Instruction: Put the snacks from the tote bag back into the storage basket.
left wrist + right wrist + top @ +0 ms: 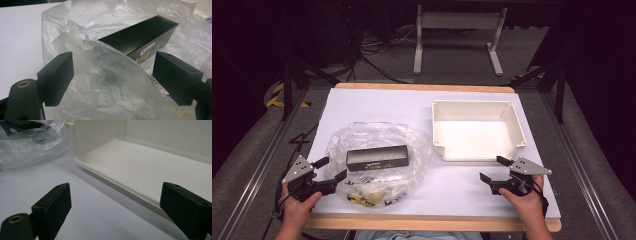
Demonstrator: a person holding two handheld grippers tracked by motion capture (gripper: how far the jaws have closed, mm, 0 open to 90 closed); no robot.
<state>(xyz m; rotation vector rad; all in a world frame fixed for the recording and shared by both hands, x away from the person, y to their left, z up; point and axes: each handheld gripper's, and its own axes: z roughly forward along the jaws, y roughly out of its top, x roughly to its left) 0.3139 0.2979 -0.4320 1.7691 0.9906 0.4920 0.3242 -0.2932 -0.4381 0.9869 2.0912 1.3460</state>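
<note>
Two grippers are resting low over the near edge of a white table (377, 102), one in each of the person's hands. The left gripper (331, 169) is sitting at the left side of a crumpled clear plastic bag (377, 142), with its jaws spread wide apart and gripping nothing. In the left gripper view, a loose fold of the plastic bag (107, 75) is rising between the two black jaws of the left gripper (113, 75), and neither jaw is pressing on it. A long black box (377, 158) is lying on top of the bag, its long side facing the person; gold lettering is showing along that side, too small to read. In the left gripper view the black box (142, 35) is lying just beyond the jaws, angled away to the upper right. Some yellowish items (364, 192) are lying inside the bag near its front edge, too blurred to identify.

The right gripper (496, 169) is hovering just in front of a white tray (518, 131), its jaws also standing wide apart and holding nothing. In the right gripper view the right gripper (115, 205) is pointing at the near wall of the white tray (105, 173), and the bag's edge is showing at the upper left. The tray is sitting to the right of the bag, close beside it.
</note>
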